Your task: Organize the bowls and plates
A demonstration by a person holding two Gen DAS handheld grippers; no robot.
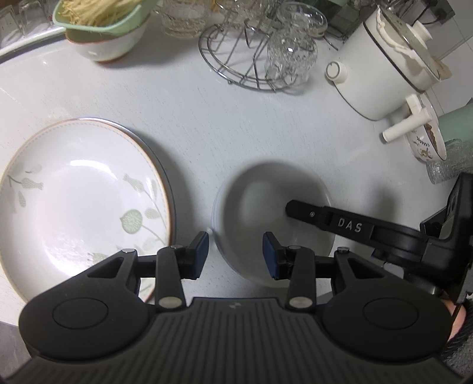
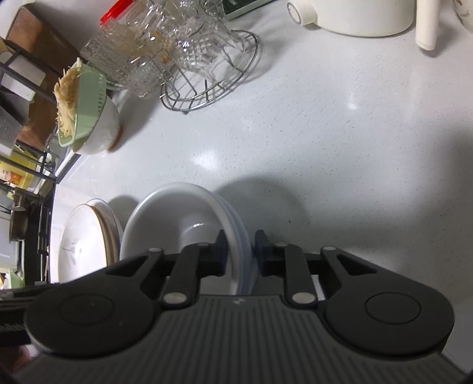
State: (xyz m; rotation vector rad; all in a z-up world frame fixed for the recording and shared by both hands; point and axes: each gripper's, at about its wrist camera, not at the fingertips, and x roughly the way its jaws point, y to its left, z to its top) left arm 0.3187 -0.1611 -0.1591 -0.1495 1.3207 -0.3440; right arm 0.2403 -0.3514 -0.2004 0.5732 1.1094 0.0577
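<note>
Right gripper (image 2: pixel 239 254): fingers drawn in close on the rim of the white bowl stack (image 2: pixel 177 218), one finger inside the top bowl, the other outside the wall, pads pressing the rims between them. In the right wrist view the stack shows about three nested rims, at lower centre of the frame. Left gripper (image 1: pixel 235 255): fingers partly apart, nothing between them; they hover above the near edge of the same bowls (image 1: pixel 266 206), which look blurred at centre of the left wrist view, and no contact shows. The right gripper's black finger, marked DAS, reaches in from the right of that view to the bowl's far rim. Leaf-pattern plate (image 1: pixel 79 195): left of the frame, just beside the bowls, lying on a second plate whose rim shows beneath it; two counted. Countertop (image 1: pixel 192 118) white, speckled. Upper frame: one round wire rack (image 1: pixel 236 59) holding glassware, one white pot (image 1: pixel 381 73) with a lid at upper right, one green strainer (image 1: pixel 100 17) of pale shreds sitting in a white bowl at upper left. Small patterned bowl (image 1: pixel 425 141) at right edge, partly hidden by the pot's handle.
</note>
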